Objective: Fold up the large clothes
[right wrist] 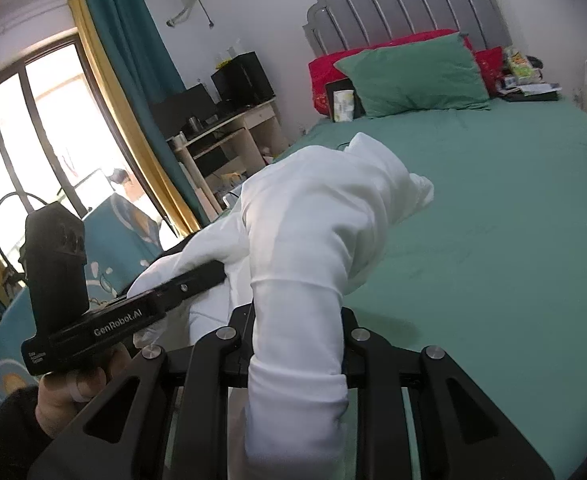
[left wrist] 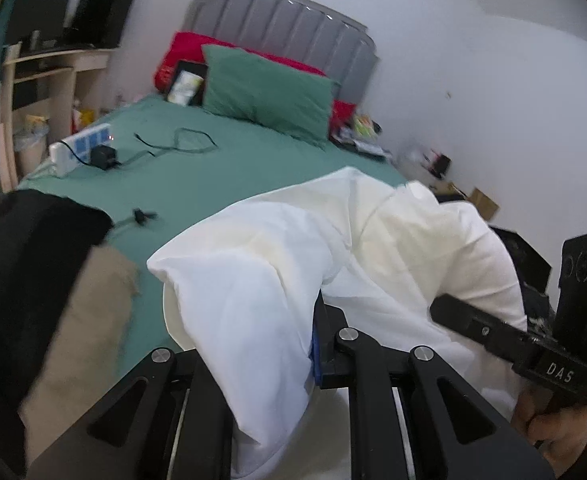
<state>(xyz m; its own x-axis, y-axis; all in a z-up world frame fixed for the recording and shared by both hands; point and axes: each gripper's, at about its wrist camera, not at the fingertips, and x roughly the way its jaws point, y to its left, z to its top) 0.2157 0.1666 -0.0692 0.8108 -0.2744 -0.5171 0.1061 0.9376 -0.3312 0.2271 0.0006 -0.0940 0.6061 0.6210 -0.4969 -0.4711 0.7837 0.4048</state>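
Observation:
A large white garment hangs bunched above the green bed sheet, lifted off the bed between both grippers. My left gripper is shut on a fold of it; the cloth drapes over the left finger and hides it. In the right wrist view, my right gripper is shut on a cuffed, sleeve-like part of the same white garment, which falls down between the fingers. Each view shows the other gripper held by a hand: the right gripper at the right, the left gripper at the left.
A black garment and a beige cloth lie at the bed's near left. A white power strip, a charger and cables rest on the sheet. A green pillow leans at the grey headboard. A desk stands by the window.

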